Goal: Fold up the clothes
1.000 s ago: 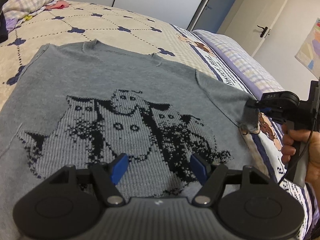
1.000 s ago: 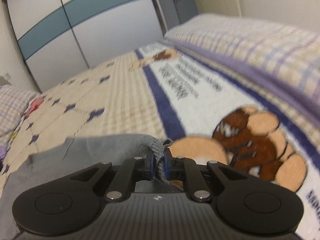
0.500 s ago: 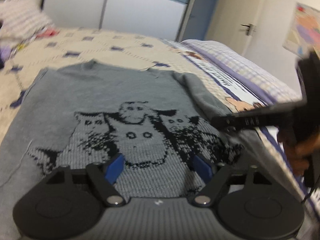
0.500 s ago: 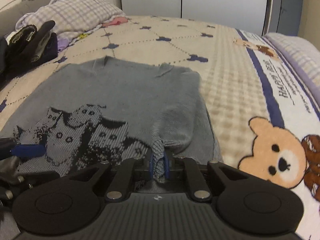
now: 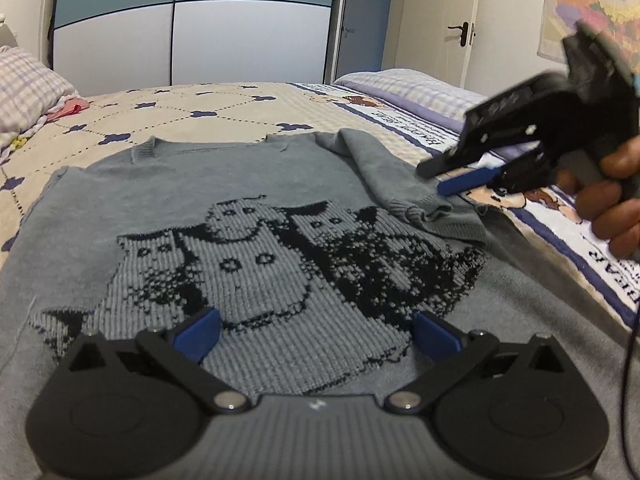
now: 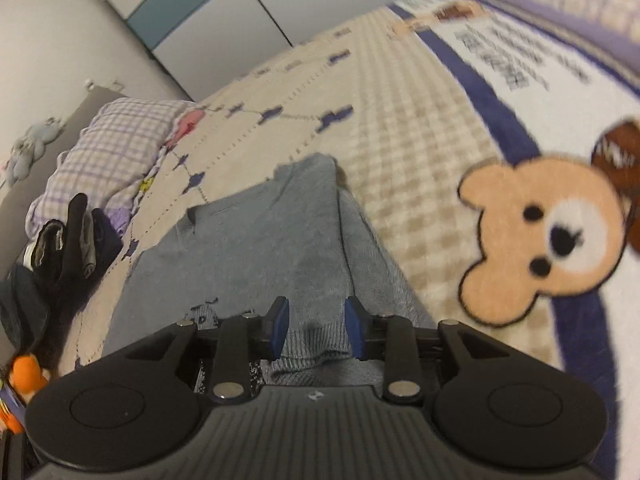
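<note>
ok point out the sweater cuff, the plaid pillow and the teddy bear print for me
sweater cuff point(image 5: 416, 211), left wrist view, on the ribbed end of the folded-in sleeve
plaid pillow point(image 6: 120, 148), right wrist view, middle of its checked cover
teddy bear print point(image 6: 544, 240), right wrist view, on the bear's face

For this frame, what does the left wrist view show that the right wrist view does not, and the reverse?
Only the left wrist view shows the black cat pattern knitted on the grey sweater's front, the white door, and the right tongs from outside, held in a hand. Only the right wrist view shows the bear face on the blanket and dark gloves by the pillow. Both show the grey knitted sweater, its folded sleeve and the checked pillow.
</note>
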Motion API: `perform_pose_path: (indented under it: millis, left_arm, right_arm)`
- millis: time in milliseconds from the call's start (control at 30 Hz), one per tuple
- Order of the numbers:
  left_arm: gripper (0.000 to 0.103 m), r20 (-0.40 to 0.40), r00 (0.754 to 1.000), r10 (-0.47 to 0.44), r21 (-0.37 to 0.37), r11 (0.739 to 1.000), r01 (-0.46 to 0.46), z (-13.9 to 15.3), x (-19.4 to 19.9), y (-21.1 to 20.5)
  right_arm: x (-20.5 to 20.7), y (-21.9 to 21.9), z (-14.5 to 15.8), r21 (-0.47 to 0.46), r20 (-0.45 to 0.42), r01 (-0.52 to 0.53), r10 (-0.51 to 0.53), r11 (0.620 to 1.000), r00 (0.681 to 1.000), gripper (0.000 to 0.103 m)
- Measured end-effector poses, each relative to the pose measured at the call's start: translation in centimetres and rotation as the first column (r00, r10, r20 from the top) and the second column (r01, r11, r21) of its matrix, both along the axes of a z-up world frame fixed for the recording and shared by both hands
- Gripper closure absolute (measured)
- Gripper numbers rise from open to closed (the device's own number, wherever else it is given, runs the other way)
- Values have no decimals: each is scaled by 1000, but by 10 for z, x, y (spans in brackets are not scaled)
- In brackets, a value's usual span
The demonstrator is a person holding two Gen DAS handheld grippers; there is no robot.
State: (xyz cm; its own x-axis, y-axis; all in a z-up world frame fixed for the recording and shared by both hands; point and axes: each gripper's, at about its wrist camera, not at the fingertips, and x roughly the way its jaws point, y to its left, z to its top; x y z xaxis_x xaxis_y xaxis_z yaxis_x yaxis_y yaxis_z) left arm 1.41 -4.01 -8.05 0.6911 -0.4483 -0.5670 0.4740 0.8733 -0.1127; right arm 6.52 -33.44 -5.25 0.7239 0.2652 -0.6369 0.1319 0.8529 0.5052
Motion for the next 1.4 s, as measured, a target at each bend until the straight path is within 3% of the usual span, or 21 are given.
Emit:
perform_pose_path:
  millis: [200, 233, 267, 300, 567, 633, 733, 833, 933, 1067, 1100, 1267, 1333, 1367, 1400]
  left_arm:
    - [0, -1, 1000, 0, -11, 1000, 0, -1, 1, 1]
    - [0, -2, 1000, 0, -16, 1000, 0, -1, 1, 1]
    - [0, -3, 1000, 0, -22, 1000, 0, -1, 1, 2]
    - [0, -5, 1000, -1, -29, 1000, 0, -1, 1, 3]
    - [0, -24, 1000, -6, -127, 992, 3, -1, 5, 16]
    - [0, -35, 999, -8, -175, 984, 2, -2, 6, 23]
    - [0, -48, 999, -11, -229, 973, 0, -2, 8, 29]
    - [0, -52, 999, -13, -248, 969, -1, -2, 9, 30]
    - [0, -52, 999, -13, -251, 968, -1, -3, 9, 30]
    - [0, -53, 999, -13, -251, 968, -1, -3, 9, 29]
    - [0, -53, 999, -13, -251, 968, -1, -3, 9, 30]
    - [0, -53, 999, -12, -249, 968, -1, -3, 9, 30]
    - [0, -53, 998, -12, -250, 968, -1, -3, 9, 31]
    - [0, -54, 998, -12, -250, 968, -1, -3, 9, 31]
    - [0, -54, 998, -13, -251, 968, -1, -3, 9, 31]
  right_arm:
    - [6, 35, -5, -198, -33, -20, 14, 980, 999, 72]
    - [4, 40, -3, -234, -33, -22, 14, 972, 999, 79]
    - [2, 45, -1, -274, -34, -19, 11, 962, 999, 93]
    - [1, 48, 2, -304, -37, -18, 7, 952, 999, 96]
    - [13, 22, 42, -457, -18, 39, -53, 889, 998, 99]
    - [17, 10, 49, -421, -36, 50, -71, 906, 997, 99]
    - [12, 1, 49, -285, -58, 34, -53, 958, 997, 99]
    - [6, -2, 42, -284, -42, 88, -105, 955, 994, 95]
    - [5, -13, 27, -203, -62, 132, -147, 970, 987, 94]
    - [-5, -28, 9, -81, -36, 235, -238, 969, 971, 71]
    - [-6, -30, 5, -61, -44, 252, -254, 966, 966, 71]
    - [-5, -30, -6, -13, -65, 230, -230, 973, 971, 71]
    - [-4, -24, -3, -55, -45, 223, -225, 973, 973, 82]
    - [-3, -21, -2, -78, -38, 219, -223, 973, 974, 93]
    - [-2, -19, -1, -100, -33, 219, -223, 971, 974, 95]
